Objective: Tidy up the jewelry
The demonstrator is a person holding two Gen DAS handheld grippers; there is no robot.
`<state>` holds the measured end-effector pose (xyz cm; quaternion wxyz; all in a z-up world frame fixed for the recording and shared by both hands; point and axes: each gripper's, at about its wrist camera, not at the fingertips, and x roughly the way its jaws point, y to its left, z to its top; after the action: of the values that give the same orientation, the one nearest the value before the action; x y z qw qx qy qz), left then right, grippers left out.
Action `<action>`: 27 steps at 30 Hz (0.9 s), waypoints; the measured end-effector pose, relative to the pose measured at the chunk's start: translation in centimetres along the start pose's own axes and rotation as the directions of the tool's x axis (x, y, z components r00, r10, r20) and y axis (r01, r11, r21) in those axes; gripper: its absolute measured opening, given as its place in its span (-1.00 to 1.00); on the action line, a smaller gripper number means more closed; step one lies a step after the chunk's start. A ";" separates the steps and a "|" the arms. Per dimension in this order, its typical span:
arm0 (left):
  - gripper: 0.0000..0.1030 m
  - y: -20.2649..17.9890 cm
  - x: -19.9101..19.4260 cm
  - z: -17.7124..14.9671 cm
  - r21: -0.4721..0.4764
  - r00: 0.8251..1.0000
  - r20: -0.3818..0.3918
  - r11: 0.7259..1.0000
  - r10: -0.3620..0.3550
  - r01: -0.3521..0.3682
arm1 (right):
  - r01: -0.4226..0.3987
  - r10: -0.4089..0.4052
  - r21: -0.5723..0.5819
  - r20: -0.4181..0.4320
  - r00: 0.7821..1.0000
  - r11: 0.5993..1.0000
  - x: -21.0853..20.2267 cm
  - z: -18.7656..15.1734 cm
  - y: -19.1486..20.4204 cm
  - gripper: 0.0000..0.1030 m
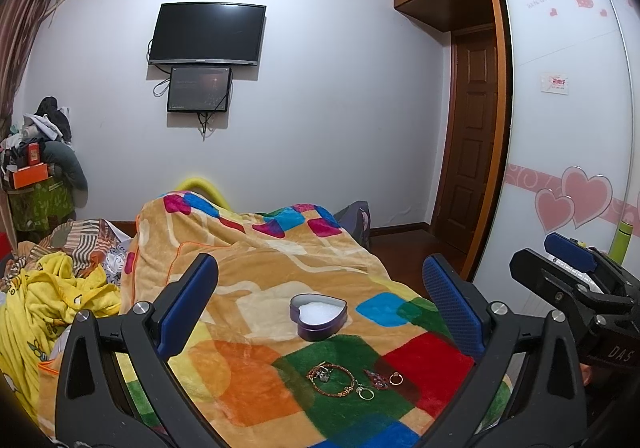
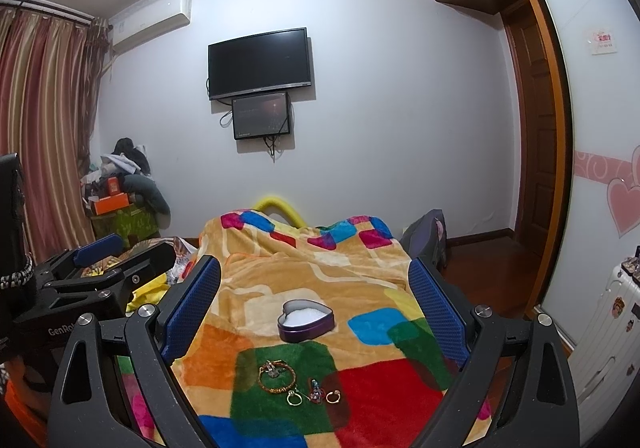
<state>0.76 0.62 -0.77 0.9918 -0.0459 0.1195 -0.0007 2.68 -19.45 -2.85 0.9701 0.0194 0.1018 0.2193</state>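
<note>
A purple heart-shaped tin [image 1: 319, 317] with white lining sits open on the colourful blanket; it also shows in the right wrist view [image 2: 306, 320]. In front of it lie a beaded bracelet [image 1: 331, 380] [image 2: 277, 376], a ring [image 1: 365, 393] [image 2: 294, 397], a small dark ornament [image 1: 376, 379] [image 2: 315, 395] and a gold ring [image 1: 396, 379] [image 2: 333, 396]. My left gripper [image 1: 318, 288] is open and empty, above and behind the jewelry. My right gripper [image 2: 315, 284] is open and empty, likewise hovering above it.
The blanket [image 1: 280, 256] covers a bed. Yellow clothes [image 1: 60, 296] lie at the left. A wardrobe with heart decals [image 1: 560, 128] and a suitcase [image 2: 608, 328] stand at the right. The right gripper's body [image 1: 576, 288] shows beside the left one.
</note>
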 end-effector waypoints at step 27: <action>1.00 3.6 11.2 -5.1 -0.078 0.924 -0.381 0.997 -0.033 0.003 | 0.046 -0.067 -0.081 -0.273 0.960 0.996 5.6 -2.5 -3.0 0.82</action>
<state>10.44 3.64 -8.72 0.9470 -0.0835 0.3097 -0.0141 8.43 -19.77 -6.60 0.9524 -0.0500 0.2282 0.1956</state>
